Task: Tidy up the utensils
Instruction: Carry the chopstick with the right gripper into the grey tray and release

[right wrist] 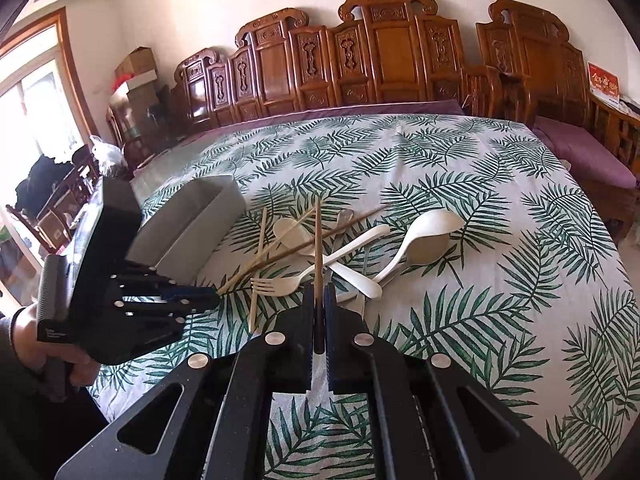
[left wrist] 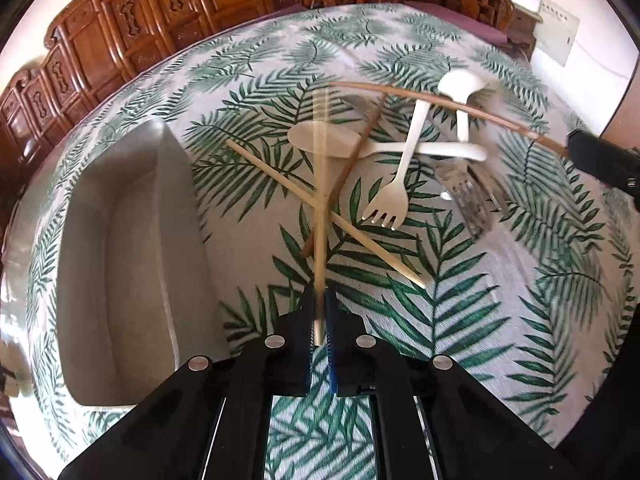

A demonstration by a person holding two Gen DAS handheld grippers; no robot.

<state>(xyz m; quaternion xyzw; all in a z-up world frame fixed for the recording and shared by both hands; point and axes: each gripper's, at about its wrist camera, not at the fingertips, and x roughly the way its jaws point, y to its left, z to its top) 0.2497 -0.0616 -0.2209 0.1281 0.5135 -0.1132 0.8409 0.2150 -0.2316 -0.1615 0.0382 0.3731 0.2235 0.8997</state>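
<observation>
My left gripper [left wrist: 319, 296] is shut on a pale chopstick [left wrist: 319, 248] that points away over the pile. The right wrist view shows this left gripper [right wrist: 214, 294], a hand around its grip. My right gripper [right wrist: 319, 292] is shut on a brown chopstick [right wrist: 318, 248], lifted and upright; the left wrist view shows that brown chopstick [left wrist: 500, 120] crossing above the pile. On the cloth lie another pale chopstick [left wrist: 360, 236], a second brown one [left wrist: 352, 156], a white fork [left wrist: 386, 204], a white spoon [left wrist: 324, 138] and a white ladle [left wrist: 460, 84].
An empty grey tray [left wrist: 120, 260] sits left of the pile, right beside my left gripper. Metal cutlery [left wrist: 464, 196] lies under the white pieces. The leaf-print tablecloth [right wrist: 500, 320] spreads bare to the right. Carved wooden chairs [right wrist: 392, 52] line the far edge.
</observation>
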